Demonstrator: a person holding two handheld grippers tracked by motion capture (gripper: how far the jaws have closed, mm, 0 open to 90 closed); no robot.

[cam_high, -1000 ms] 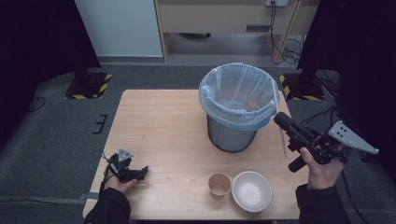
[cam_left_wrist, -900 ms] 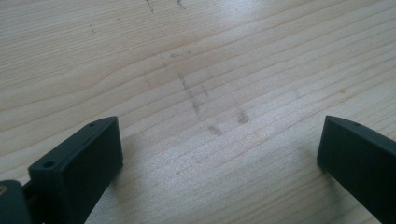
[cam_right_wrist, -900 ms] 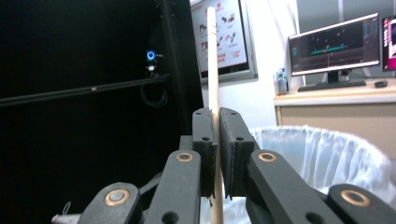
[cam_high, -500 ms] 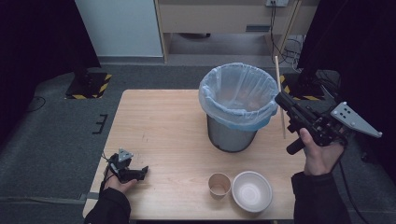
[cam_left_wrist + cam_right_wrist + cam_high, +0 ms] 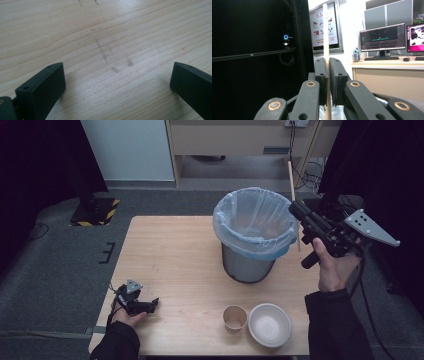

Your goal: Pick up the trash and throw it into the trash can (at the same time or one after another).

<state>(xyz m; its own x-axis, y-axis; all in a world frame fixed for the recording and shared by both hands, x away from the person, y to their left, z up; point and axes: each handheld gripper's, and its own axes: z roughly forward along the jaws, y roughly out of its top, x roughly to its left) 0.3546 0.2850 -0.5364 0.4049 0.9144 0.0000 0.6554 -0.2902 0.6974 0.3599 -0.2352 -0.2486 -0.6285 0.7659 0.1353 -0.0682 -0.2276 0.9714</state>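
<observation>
My right gripper (image 5: 296, 211) is shut on a thin wooden stick (image 5: 293, 200) and is raised beside the right rim of a metal bin (image 5: 250, 262) lined with a pale blue bag (image 5: 235, 222). The stick stands roughly upright, rising above the jaws and reaching below them. In the right gripper view the stick (image 5: 326, 37) is pinched between the two pads of my right gripper (image 5: 328, 82). My left gripper (image 5: 150, 304) rests low on the wooden table (image 5: 175, 255) near its front left corner. Its jaws (image 5: 117, 82) stand wide open over bare wood.
A small paper cup (image 5: 234, 317) and a white bowl (image 5: 270, 324) sit side by side near the table's front edge, right of centre. Dark curtains flank the table. A desk with monitors (image 5: 383, 37) shows in the right gripper view.
My right gripper has risen with the stick and moved toward the bin's right rim. The stick now stands more upright. The left gripper has stayed where it was.
</observation>
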